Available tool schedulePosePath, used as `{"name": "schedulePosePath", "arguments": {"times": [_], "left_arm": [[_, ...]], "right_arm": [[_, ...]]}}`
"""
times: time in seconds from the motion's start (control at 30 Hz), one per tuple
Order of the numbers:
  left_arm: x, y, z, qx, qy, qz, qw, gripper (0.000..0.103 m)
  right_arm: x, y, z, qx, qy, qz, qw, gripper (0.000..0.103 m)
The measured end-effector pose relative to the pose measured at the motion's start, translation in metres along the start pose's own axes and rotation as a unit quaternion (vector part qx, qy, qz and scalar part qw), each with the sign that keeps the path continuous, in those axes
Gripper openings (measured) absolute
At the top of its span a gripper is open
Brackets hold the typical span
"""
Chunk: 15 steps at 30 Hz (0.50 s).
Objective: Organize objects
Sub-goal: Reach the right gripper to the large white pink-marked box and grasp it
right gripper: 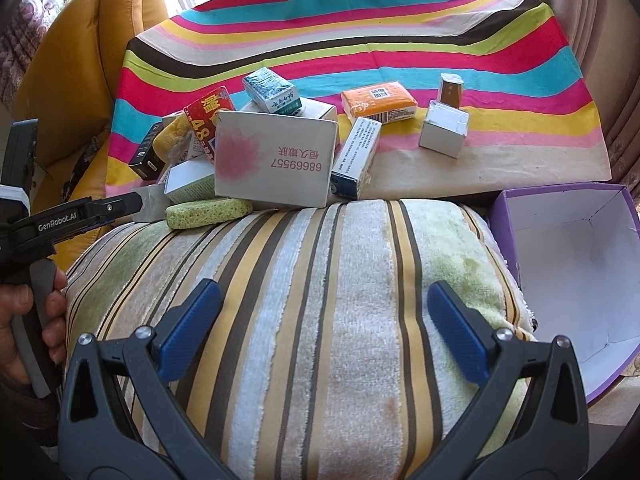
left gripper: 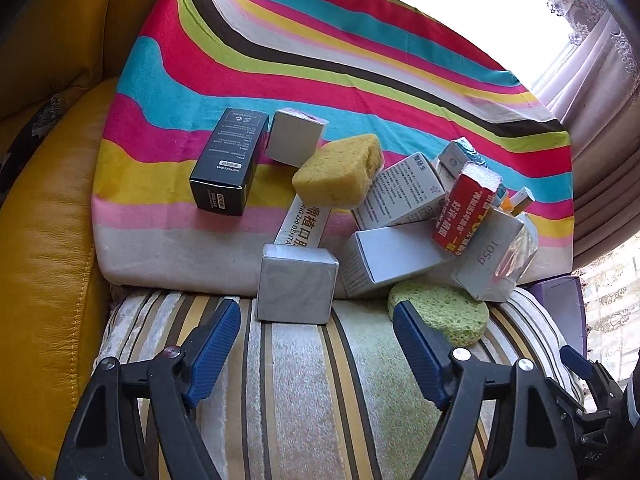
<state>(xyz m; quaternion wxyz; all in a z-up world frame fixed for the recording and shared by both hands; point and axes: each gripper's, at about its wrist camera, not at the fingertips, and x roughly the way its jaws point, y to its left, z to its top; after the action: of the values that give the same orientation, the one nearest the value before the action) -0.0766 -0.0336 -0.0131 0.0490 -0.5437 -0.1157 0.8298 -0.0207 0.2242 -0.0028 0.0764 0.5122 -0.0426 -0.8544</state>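
- Hovering low in the left wrist view, the left gripper has its blue fingers spread wide, holding nothing, above the striped towel.
- Just above its fingertips stand a grey box and a green sponge.
- Mid-frame, a yellow sponge lies on the pile of boxes on the rainbow cloth; a black box lies to its left.
- The right gripper is spread wide too, with nothing held.
- At the right edge of that view sits an open purple box.
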Motion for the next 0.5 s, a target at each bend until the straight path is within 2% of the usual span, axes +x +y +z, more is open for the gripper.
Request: {"name": "schedulePosePath", "arguments": {"times": [0.1,0.2,0.23,0.27,0.33,0.4,0.5], "left_arm": [[0.015,0.002,0.005,-0.003,0.022,0.008,0.9997,0.078],[0.025,0.003,0.006,-0.003,0.034,0.013,0.9993,0.069],[0.027,0.003,0.006,-0.004,0.036,0.014,0.9992,0.062],[0.029,0.004,0.006,-0.005,0.038,0.013,0.9992,0.055],[0.032,0.006,0.006,-0.005,0.040,0.010,0.9991,0.049],[0.032,0.006,0.003,-0.004,0.036,0.010,0.9993,0.049],[0.028,0.007,0.000,-0.001,0.027,0.012,0.9996,0.049]], "right_arm": [[0.001,0.000,0.003,-0.015,0.006,0.010,1.000,0.103],[0.003,-0.002,0.010,-0.044,0.016,0.031,0.998,0.103],[0.002,-0.004,0.011,-0.049,0.018,0.040,0.998,0.103],[0.002,-0.006,0.014,-0.046,0.019,0.051,0.997,0.103],[-0.002,-0.015,0.019,-0.017,0.007,0.073,0.997,0.103],[-0.003,-0.021,0.024,0.010,0.001,0.097,0.995,0.103],[0.002,-0.013,0.032,-0.001,-0.002,0.103,0.995,0.103]]}}
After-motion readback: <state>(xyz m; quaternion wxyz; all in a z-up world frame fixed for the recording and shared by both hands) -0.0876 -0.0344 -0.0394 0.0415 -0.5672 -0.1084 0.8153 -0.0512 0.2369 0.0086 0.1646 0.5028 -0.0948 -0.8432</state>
